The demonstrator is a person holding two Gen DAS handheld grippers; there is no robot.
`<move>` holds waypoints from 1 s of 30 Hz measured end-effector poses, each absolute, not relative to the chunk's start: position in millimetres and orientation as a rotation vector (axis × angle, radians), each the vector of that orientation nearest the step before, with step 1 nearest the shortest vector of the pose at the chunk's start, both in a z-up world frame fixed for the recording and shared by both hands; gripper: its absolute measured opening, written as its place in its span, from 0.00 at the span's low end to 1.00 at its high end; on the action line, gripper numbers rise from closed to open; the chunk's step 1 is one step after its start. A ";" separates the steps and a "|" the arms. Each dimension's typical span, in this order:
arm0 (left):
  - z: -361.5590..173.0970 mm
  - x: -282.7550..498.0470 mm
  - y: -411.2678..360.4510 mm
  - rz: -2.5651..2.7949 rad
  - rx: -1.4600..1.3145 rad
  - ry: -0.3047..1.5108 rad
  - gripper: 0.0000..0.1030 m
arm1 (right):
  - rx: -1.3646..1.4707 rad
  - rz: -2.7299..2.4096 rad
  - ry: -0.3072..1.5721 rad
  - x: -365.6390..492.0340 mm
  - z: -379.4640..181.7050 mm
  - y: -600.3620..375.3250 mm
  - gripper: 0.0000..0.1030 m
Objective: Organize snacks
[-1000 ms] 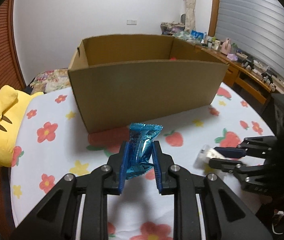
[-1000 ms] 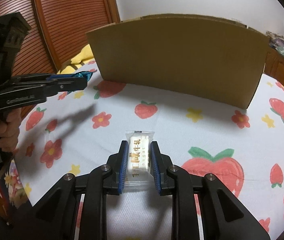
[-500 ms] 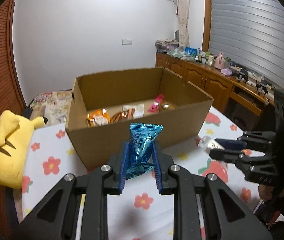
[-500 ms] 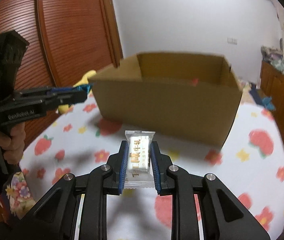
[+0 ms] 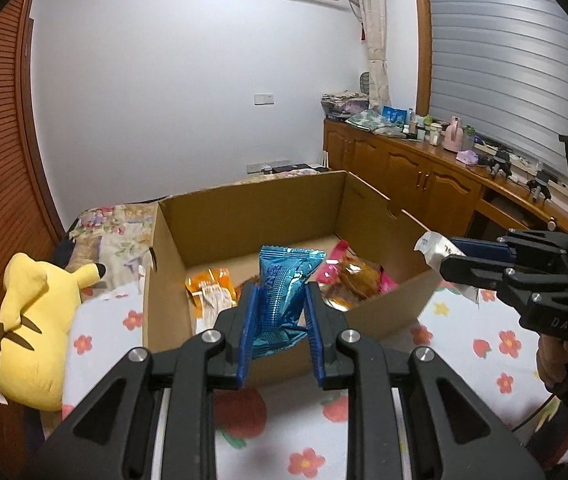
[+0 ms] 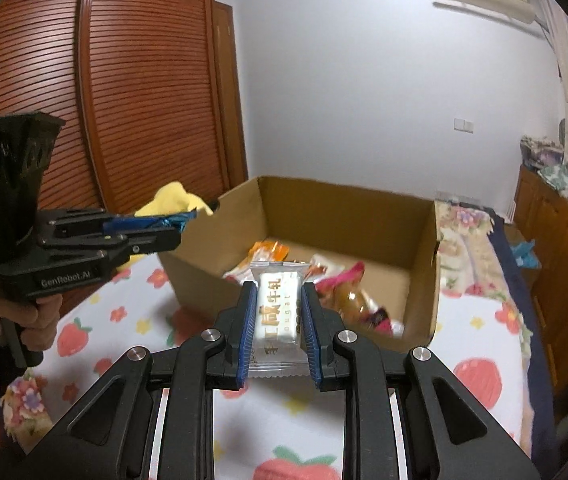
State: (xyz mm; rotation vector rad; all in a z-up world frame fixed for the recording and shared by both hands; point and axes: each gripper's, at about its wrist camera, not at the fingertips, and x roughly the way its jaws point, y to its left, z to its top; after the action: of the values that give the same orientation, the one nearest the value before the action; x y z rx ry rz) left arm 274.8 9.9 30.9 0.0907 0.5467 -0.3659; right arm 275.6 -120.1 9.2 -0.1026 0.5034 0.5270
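My left gripper [image 5: 279,308] is shut on a shiny blue snack packet [image 5: 284,284], held above the near wall of an open cardboard box [image 5: 243,216]. My right gripper [image 6: 277,312] is shut on a white nougat packet [image 6: 277,312], also raised just before the box [image 6: 348,204]. Inside the box lie several snacks: an orange packet [image 5: 207,284], a pink one [image 5: 334,258] and a brown-gold one [image 5: 354,280]. The right gripper shows at the right of the left wrist view [image 5: 456,258]; the left gripper shows at the left of the right wrist view [image 6: 163,228].
The box stands on a bed with a strawberry-and-flower sheet [image 5: 500,344]. A yellow plush toy [image 5: 31,320] lies left of the box. Wooden cabinets with clutter on top [image 5: 424,168] run along the right; a slatted wooden wardrobe [image 6: 123,100] stands left.
Both grippers have risen with their packets and moved toward the box, so its inside and the snacks in it have come into view.
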 end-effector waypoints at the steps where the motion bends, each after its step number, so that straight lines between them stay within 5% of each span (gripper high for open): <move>1: 30.7 278.8 9.5 -0.364 0.089 0.548 0.21 | -0.101 0.528 0.505 281.4 10.9 -120.8 0.20; 19: 7.7 336.5 9.5 -0.324 0.072 0.610 0.22 | -0.101 0.505 0.570 351.4 -1.6 -117.1 0.20; 30: 5.4 336.9 6.0 -0.317 0.083 0.595 0.35 | -0.079 0.477 0.601 366.8 -11.1 -121.5 0.26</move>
State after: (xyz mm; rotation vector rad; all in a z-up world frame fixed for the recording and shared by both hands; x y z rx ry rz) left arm 336.9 6.0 5.4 0.0826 0.5952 -0.3170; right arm 366.8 -121.5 -11.1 -0.0787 0.6013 0.4765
